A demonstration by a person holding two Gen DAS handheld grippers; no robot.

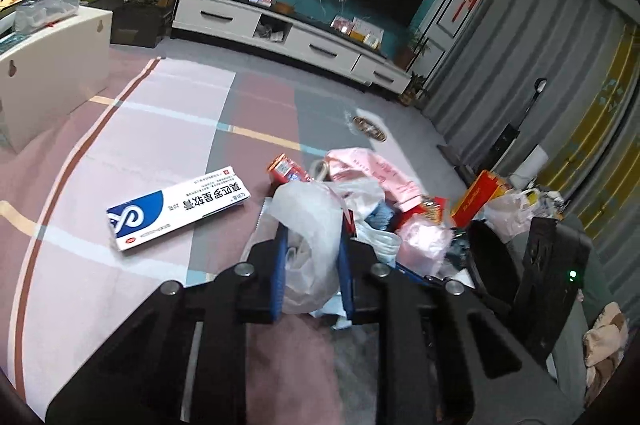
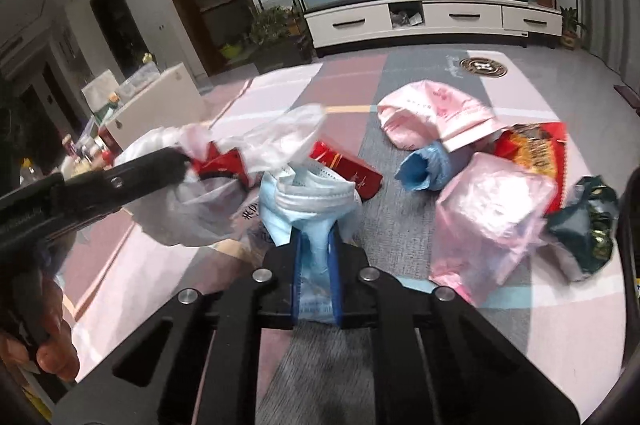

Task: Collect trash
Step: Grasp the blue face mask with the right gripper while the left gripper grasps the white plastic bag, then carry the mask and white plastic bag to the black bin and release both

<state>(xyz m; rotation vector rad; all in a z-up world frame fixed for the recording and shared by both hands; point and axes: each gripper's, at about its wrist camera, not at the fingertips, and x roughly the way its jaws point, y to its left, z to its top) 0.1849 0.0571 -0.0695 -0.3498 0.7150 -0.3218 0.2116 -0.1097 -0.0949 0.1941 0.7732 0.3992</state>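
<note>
My left gripper (image 1: 312, 241) is shut on a crumpled white plastic bag (image 1: 316, 225). In the right wrist view it comes in from the left (image 2: 182, 161), gripping the same white bag (image 2: 200, 209) just above the mat. My right gripper (image 2: 316, 245) is shut on a light blue face mask (image 2: 308, 197). Loose trash lies on the floor mat: a white and blue carton (image 1: 176, 213), a red box (image 2: 348, 165), a pink bag (image 2: 436, 113), a blue bag (image 2: 420, 169), a translucent pink bag (image 2: 488, 217), a red snack wrapper (image 2: 536, 149) and a dark green wrapper (image 2: 588, 221).
A white TV cabinet (image 2: 432, 17) runs along the far wall, with potted plants (image 2: 272, 29) to its left. A low white cabinet (image 1: 52, 73) stands left of the mat. Grey curtains (image 1: 520, 57) hang on the right. A person's hand (image 2: 48, 349) holds the left gripper's handle.
</note>
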